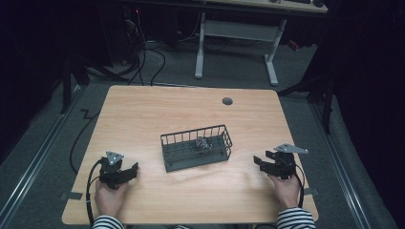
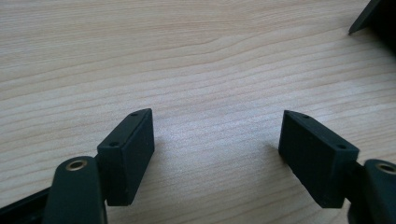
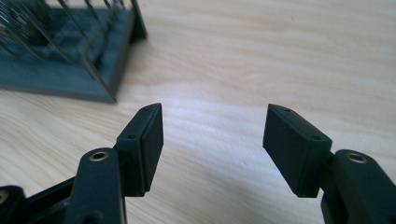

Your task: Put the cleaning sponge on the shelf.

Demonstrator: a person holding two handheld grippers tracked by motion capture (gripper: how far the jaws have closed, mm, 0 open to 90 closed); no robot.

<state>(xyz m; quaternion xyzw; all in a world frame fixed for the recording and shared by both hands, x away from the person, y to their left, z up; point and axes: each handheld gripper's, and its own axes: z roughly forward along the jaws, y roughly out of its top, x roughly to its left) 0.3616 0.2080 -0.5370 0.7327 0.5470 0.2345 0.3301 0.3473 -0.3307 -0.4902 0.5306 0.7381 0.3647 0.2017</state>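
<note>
A dark grey wire basket (image 1: 196,148) stands in the middle of the wooden table (image 1: 191,109), with a small shiny crumpled object (image 1: 204,143) inside it. My left gripper (image 1: 134,168) rests low at the front left, pointing toward the basket. In the left gripper view its jaws (image 2: 217,140) stand open over bare wood. My right gripper (image 1: 258,161) sits at the front right, also aimed at the basket. Its jaws (image 3: 212,135) are open with nothing between them, and the basket's corner (image 3: 70,70) lies ahead to the upper left.
A grey round grommet (image 1: 227,101) is set in the tabletop near the far edge. Behind the table stands a white-legged desk (image 1: 239,33), with cables (image 1: 143,57) on the floor. A dark corner (image 2: 373,18) shows at the upper right of the left gripper view.
</note>
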